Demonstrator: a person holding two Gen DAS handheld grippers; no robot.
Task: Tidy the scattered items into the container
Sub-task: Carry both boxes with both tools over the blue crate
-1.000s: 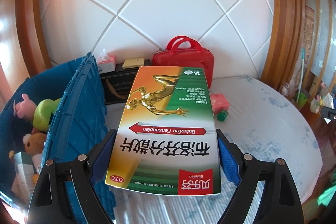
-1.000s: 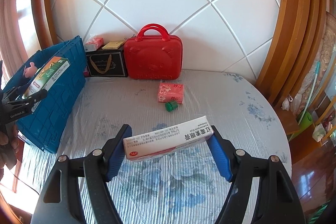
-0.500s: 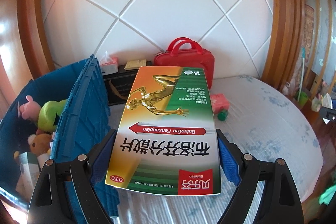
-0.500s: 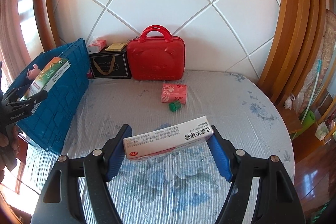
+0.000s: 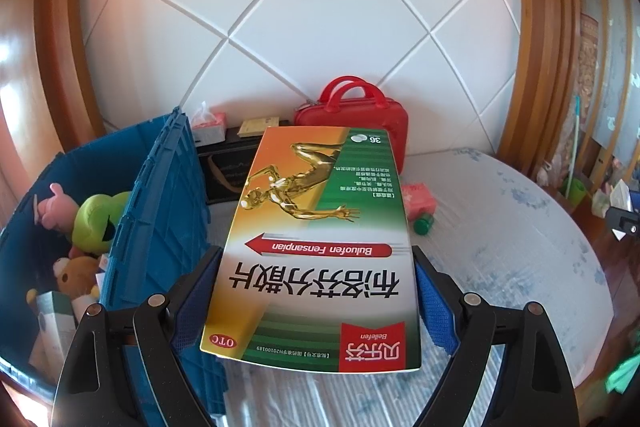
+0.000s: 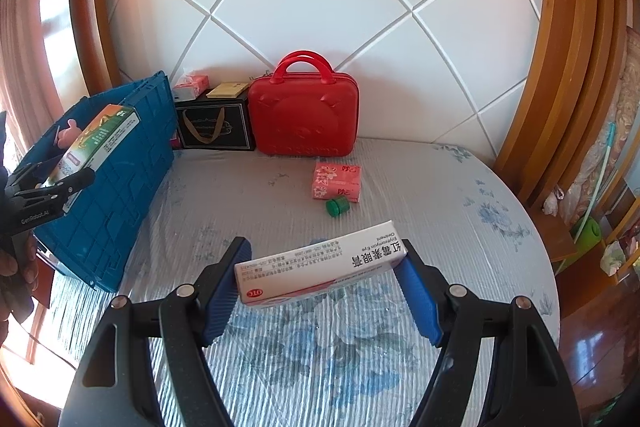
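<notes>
The left tongs (image 5: 316, 291) are clamping the flat sides of a large orange-and-green medicine box (image 5: 320, 239), holding it raised beside the near wall of the blue crate (image 5: 160, 211), which is sitting just to their left. The right tongs (image 6: 322, 279) are gripping a white ointment carton (image 6: 320, 265) by its two ends, tilted, above the patterned table (image 6: 460, 227). A pink packet (image 6: 337, 181) and a small green cap (image 6: 337, 206) are lying ahead of the right tongs, touching or nearly so, still outside the crate. Risk assessment: the large box is projecting far forward of the pads, so a quick swing toward the crate is likely to let it pivot or strike the crate wall; the ointment carton, pinched only at its ends, may buckle or slip if pressure changes. Visibility limits: the large box is covering most of the table ahead of the left tongs and part of the red case (image 5: 360, 115). The crate interior is only partly showing, with plush toys (image 5: 94, 223) at one end; the free space remaining cannot be judged.
</notes>
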